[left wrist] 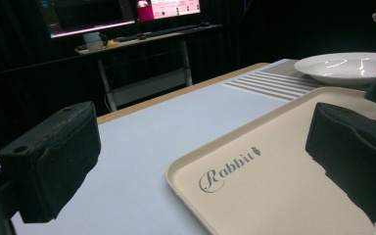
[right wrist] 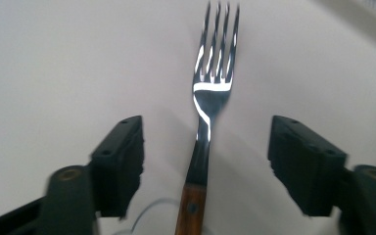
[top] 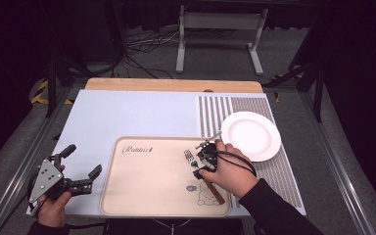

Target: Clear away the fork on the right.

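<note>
Step in hand: release of fork [right wrist: 210,98] onto tray [top: 142,196]. Fork flat on tray, right of tray's middle, tines toward tray's far edge, wooden handle toward its near edge. Right gripper [right wrist: 205,161]: spread wide astride the neck, clear of it. Left gripper [top: 81,169]: agape, empty, left of tray. Next, likely: lift away without nudging fork. White plate [top: 250,135] right of tray, beyond it. Counter [top: 127,112]: pale mat; dark room, cables on floor.

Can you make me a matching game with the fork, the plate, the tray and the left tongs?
Things:
1. fork
2. plate
3. tray
4. left tongs

Places or states:
A. white, on the striped mat right of the tray
B. beige, with a rabbit drawing
C. open, at the table's left edge
D. lying on the tray between open jaws

Pairs: 1-D, 2-A, 3-B, 4-C
</note>
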Demonstrator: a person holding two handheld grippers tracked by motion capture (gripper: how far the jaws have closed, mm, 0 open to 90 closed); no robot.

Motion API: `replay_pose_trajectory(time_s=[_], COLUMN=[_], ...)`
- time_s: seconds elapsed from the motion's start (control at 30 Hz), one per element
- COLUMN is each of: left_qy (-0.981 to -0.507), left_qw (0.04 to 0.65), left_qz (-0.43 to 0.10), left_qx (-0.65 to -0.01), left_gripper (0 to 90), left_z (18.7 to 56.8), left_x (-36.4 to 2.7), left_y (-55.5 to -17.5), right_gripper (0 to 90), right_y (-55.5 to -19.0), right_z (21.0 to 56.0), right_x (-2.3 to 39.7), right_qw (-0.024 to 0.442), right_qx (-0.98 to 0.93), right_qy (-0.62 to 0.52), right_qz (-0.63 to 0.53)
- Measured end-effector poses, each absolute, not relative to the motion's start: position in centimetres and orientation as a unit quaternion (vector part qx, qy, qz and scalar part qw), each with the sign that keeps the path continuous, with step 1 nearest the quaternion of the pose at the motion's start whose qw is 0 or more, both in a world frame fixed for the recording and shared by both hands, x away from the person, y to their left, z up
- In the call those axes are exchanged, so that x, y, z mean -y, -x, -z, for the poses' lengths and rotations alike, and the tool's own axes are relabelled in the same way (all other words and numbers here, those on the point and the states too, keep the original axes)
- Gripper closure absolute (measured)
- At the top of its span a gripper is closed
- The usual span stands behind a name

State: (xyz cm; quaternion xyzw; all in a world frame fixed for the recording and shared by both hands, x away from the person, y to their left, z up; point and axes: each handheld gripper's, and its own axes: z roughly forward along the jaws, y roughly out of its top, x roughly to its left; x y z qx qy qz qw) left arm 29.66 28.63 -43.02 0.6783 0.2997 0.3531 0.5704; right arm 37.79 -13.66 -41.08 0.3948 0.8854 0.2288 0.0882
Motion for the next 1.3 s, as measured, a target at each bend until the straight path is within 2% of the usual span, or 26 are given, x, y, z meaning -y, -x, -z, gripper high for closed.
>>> replay_pose_trajectory(time_s=[0.13,0.27,0.3,0.37,0.4,0.53,0.67,0.77,1.1,1.3], left_qy=[-0.678,-0.677,-0.678,-0.678,-0.678,-0.678,-0.678,-0.678,-0.679,-0.679], left_qw=[0.571,0.571,0.571,0.571,0.570,0.570,0.570,0.571,0.570,0.570], left_qz=[-0.353,-0.353,-0.353,-0.353,-0.352,-0.353,-0.352,-0.353,-0.352,-0.352], left_qx=[-0.301,-0.301,-0.301,-0.301,-0.301,-0.301,-0.300,-0.301,-0.300,-0.300], left_gripper=[0.5,0.5,0.5,0.5,0.5,0.5,0.5,0.5,0.5,0.5], left_z=[43.0,43.0,43.1,43.1,43.0,43.1,43.0,43.0,43.1,43.0], left_x=[-28.6,-28.6,-28.6,-28.6,-28.6,-28.6,-28.6,-28.6,-28.6,-28.6], left_y=[-29.7,-29.7,-29.7,-29.7,-29.7,-29.7,-29.7,-29.7,-29.7,-29.7], right_gripper=[19.1,18.9,24.6,28.0,32.5,52.6,77.5,87.9,90.0,90.0], right_y=[-38.2,-38.2,-38.3,-38.4,-38.4,-39.0,-39.5,-39.8,-40.5,-40.6], right_z=[40.9,40.8,40.7,40.6,40.6,40.5,40.8,41.3,42.8,43.4], right_x=[13.5,13.3,13.1,13.1,13.1,13.2,13.0,12.8,12.8,12.6], right_qw=[0.116,0.118,0.117,0.116,0.112,0.099,0.083,0.083,0.056,0.057], right_qx=[-0.896,-0.895,-0.893,-0.894,-0.895,-0.902,-0.912,-0.917,-0.923,-0.925], right_qy=[-0.339,-0.329,-0.318,-0.311,-0.311,-0.285,-0.265,-0.251,-0.242,-0.241], right_qz=[-0.263,-0.279,-0.295,-0.300,-0.300,-0.307,-0.303,-0.297,-0.293,-0.286])
